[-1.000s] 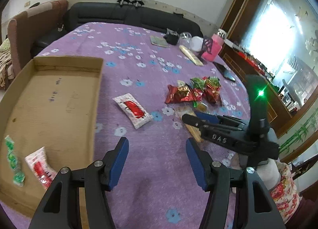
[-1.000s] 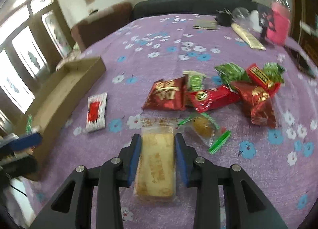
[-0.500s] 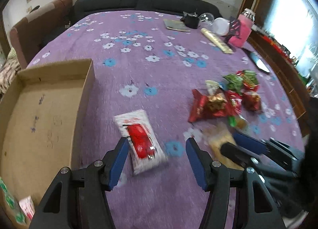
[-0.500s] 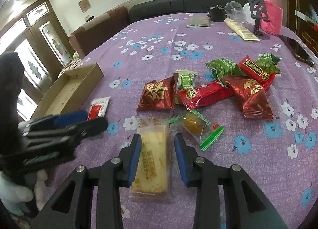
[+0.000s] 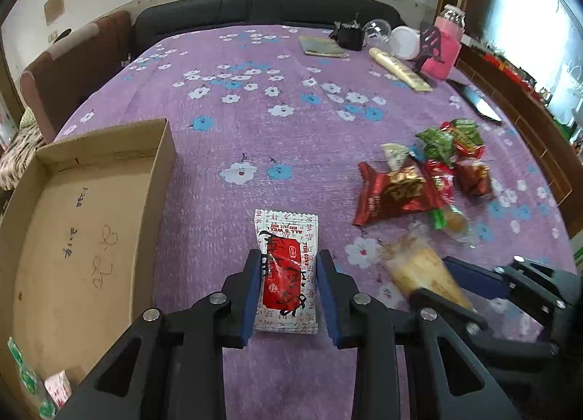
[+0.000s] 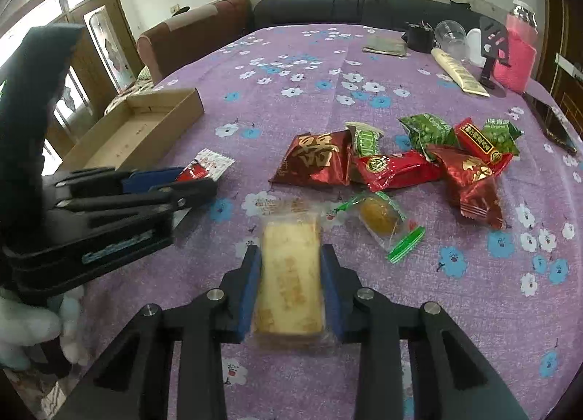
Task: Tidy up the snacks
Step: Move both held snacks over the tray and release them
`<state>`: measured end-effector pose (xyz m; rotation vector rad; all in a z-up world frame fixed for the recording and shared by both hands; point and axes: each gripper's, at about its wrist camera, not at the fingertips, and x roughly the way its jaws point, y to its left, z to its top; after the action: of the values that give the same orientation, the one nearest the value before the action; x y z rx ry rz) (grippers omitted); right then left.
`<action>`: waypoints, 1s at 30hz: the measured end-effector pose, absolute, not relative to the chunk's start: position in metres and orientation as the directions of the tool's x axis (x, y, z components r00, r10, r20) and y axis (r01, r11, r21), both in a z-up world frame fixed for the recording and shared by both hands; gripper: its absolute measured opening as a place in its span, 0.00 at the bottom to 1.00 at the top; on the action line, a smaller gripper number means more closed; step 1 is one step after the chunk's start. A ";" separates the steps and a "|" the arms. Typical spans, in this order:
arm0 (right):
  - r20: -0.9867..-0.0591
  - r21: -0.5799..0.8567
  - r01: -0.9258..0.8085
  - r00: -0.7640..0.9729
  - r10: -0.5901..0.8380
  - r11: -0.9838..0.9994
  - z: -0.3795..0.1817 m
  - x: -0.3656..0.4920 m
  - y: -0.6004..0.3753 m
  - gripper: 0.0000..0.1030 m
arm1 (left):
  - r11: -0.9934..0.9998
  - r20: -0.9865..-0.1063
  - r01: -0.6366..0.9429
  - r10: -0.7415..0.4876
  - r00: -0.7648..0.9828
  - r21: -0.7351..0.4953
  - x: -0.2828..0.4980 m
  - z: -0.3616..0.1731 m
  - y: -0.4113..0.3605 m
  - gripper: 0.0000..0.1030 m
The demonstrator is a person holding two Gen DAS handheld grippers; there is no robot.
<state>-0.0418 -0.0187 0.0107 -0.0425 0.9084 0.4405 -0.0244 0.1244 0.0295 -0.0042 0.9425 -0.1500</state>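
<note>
snacks in crinkled wrappers lie on a table [image 5: 255,99] covered with a purple cloth printed with white and blue flowers. left gripper [image 5: 288,296]: its jaws have just been closing, and the blue pads now stand against both long edges of a flat white sachet with a red panel [image 5: 288,274], which lies on the cloth. right gripper [image 6: 291,288]: jaws narrowed onto a rectangular pale yellow cake in clear film [image 6: 289,274], pads touching both of its sides; the film is glossy and slightly blurred. just beyond the cake lies a small round amber sweet in clear wrap with green ends [image 6: 380,219]. past it, a loose heap of foil packets [image 6: 397,161] – shiny red pillow packs with gold print, overlapped by green ones – rests near the middle of the table. a shallow cardboard tray [image 5: 160,164], plain brown with pen marks on its floor, stands to the left of the sachet, near but apart. in its near corner lie a green-and-white packet [image 5: 25,380] and a second white-and-red sachet [image 5: 58,391], both partly cut off by the frame – the rest of the tray floor is bare cardboard. at the far edge of the table stand a pink jar [image 5: 444,48], a clear glass [image 6: 450,35] and a long cream tube [image 5: 399,70].
</note>
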 end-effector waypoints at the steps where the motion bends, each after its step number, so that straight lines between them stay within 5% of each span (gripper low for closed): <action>1: -0.766 0.162 -0.383 0.533 0.361 0.910 0.011 -0.042 -0.020 0.30 | 0.988 -0.800 0.129 -0.142 0.582 -0.082 -0.029 0.033 0.126 0.30; 9: -0.694 0.225 -0.339 0.603 0.394 0.913 0.025 -0.042 -0.039 0.31 | 0.972 -0.733 0.095 -0.223 0.643 -0.213 -0.063 0.065 0.157 0.30; 18: -0.692 0.271 -0.341 0.581 0.428 0.900 0.043 -0.040 -0.027 0.31 | 0.963 -0.666 -0.063 -0.133 0.734 -0.262 -0.110 0.089 0.258 0.30; 30: -0.718 0.305 -0.550 0.404 0.567 0.778 0.074 -0.048 0.117 0.31 | 0.910 -0.666 -0.230 -0.064 0.744 -0.344 -0.128 0.062 0.358 0.31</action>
<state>-0.0478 0.1172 0.0741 0.0209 0.9146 0.7048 -0.1279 0.3581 0.0624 -0.4263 0.7323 0.0938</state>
